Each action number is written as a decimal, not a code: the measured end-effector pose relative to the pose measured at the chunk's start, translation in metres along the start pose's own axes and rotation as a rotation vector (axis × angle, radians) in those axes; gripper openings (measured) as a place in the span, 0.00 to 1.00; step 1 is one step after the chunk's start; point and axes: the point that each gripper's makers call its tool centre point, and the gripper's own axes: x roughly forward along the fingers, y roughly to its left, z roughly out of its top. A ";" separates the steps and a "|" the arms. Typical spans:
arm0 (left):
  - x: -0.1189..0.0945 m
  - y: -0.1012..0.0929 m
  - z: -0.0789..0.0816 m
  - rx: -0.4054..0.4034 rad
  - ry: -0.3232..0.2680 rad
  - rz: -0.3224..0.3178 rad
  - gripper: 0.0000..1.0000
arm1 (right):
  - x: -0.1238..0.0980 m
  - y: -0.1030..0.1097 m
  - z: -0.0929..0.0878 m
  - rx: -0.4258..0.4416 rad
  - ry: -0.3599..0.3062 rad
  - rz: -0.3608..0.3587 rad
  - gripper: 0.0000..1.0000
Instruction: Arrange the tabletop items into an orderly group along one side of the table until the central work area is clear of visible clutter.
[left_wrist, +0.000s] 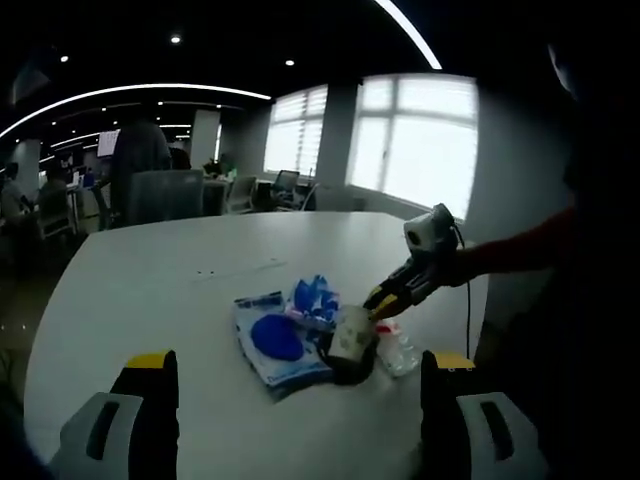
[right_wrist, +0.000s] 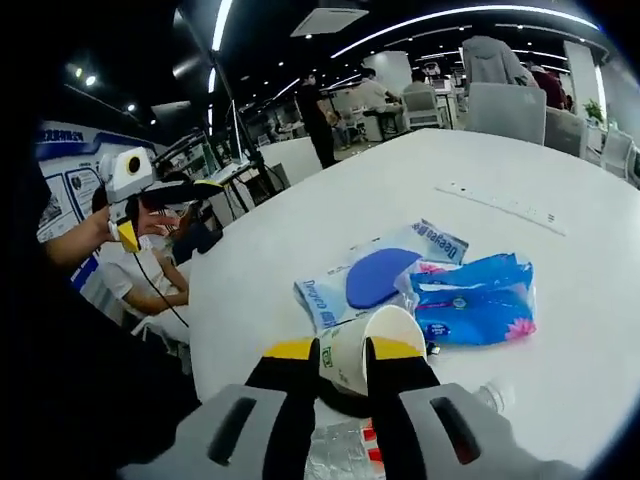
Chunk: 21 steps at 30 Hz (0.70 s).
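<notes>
Tabletop items are sitting bunched near one edge of the white table (left_wrist: 150, 280): paper cup (right_wrist: 365, 350), blue-print pouch (right_wrist: 345, 285), blue tissue pack (right_wrist: 480, 300), clear plastic bottle (left_wrist: 397, 350). Grouping is looking well underway w/ the middle mostly bare, but the pile is lying untidy, so straightening is prob. left. Right gripper (right_wrist: 343, 375) is pinching the cup betw. its jaws; left gripper (left_wrist: 300, 375) is hovering spread wide, nothing in it, pile just ahead.

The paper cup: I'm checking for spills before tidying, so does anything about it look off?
The white paper cup is tipped on its side, open mouth showing, pinched between the right gripper jaws beside a clear plastic bottle. No spilled liquid is visible.
</notes>
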 end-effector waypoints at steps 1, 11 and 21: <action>0.000 0.000 0.000 -0.002 -0.002 0.001 1.00 | 0.000 0.002 0.000 -0.005 0.003 0.000 0.13; -0.002 0.003 0.001 -0.003 -0.006 -0.002 1.00 | 0.001 0.007 -0.003 -0.011 0.020 0.019 0.00; -0.004 0.010 0.003 0.003 -0.004 -0.004 1.00 | -0.008 0.015 0.009 -0.061 0.003 0.011 0.00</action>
